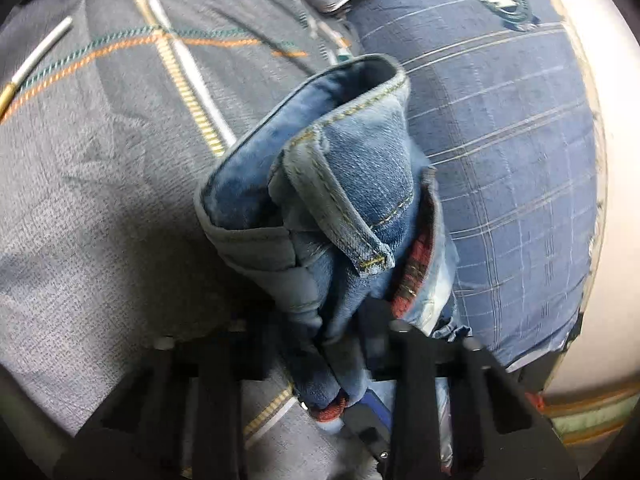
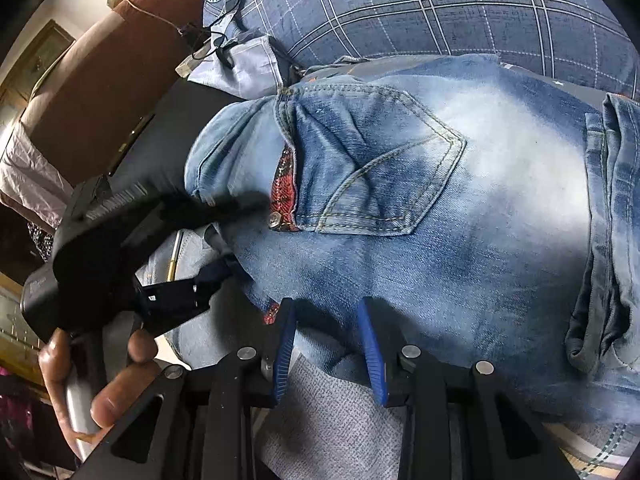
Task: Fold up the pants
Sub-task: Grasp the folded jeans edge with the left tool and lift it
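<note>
The pants are light-blue washed jeans (image 2: 460, 208) lying on a grey bedcover, back pocket (image 2: 372, 168) up. My left gripper (image 1: 340, 360) is shut on a bunched waistband part of the jeans (image 1: 320, 184), with a belt loop and red plaid lining showing. In the right wrist view the left gripper (image 2: 224, 248) grips the jeans' left edge, held by a hand (image 2: 120, 380). My right gripper (image 2: 328, 312) is open; its blue pads (image 2: 370, 352) straddle the jeans' near edge, not closed on it.
A grey bedcover (image 1: 100, 200) with striped lines lies under the jeans. A blue plaid pillow (image 1: 500, 140) sits just beyond, also in the right wrist view (image 2: 400, 4). A brown headboard (image 2: 100, 72) and a black cable (image 2: 224, 16) are at the left.
</note>
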{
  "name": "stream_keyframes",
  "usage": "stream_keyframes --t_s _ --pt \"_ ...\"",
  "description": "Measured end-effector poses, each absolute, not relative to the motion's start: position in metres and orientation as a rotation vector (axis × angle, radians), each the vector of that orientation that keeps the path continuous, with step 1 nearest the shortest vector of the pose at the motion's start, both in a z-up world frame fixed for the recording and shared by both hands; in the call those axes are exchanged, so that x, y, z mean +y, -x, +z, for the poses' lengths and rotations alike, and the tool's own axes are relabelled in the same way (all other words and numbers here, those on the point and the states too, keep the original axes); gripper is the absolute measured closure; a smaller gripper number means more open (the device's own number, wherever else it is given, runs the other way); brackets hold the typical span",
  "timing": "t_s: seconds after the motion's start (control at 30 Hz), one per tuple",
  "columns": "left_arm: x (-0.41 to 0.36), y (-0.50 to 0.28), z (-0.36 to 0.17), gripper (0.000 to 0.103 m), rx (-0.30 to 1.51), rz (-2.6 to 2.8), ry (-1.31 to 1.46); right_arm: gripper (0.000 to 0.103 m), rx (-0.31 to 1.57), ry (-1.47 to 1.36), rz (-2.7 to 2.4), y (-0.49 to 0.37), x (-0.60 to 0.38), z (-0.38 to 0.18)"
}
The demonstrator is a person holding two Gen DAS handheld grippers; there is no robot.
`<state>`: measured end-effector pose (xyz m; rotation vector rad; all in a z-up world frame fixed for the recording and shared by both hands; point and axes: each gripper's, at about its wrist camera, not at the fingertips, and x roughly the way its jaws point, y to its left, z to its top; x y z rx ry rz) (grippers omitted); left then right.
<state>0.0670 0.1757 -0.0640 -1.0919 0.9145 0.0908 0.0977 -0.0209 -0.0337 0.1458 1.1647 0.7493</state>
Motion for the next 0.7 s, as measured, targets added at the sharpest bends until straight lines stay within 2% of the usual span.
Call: stream_keyframes --t_s 0.2,0.27,0.4,0.57,0.7 --pt "0.171 -0.056 -0.052 0.083 0.889 0.090 1.009 0.071 1.061 -0.302 0.792 -0.100 -0.046 -0.012" --pt "0.169 -0.056 -0.051 0.083 0.886 0.093 0.990 0.077 1.026 -0.281 0.729 -0.102 -0.053 -0.007" --pt "0.164 -0.061 -0.044 0.085 0.877 0.087 0.961 0.090 1.148 -0.173 0.617 -0.107 -0.044 -0.033" --pt "0.139 -0.055 -0.018 0.086 0.806 0.054 0.784 0.090 1.172 -0.085 0.570 -0.103 -0.031 -0.045" --pt "0.120 -0.050 0.003 0.087 0.752 0.027 0.659 0.090 1.192 -0.175 0.595 -0.106 -0.043 -0.044"
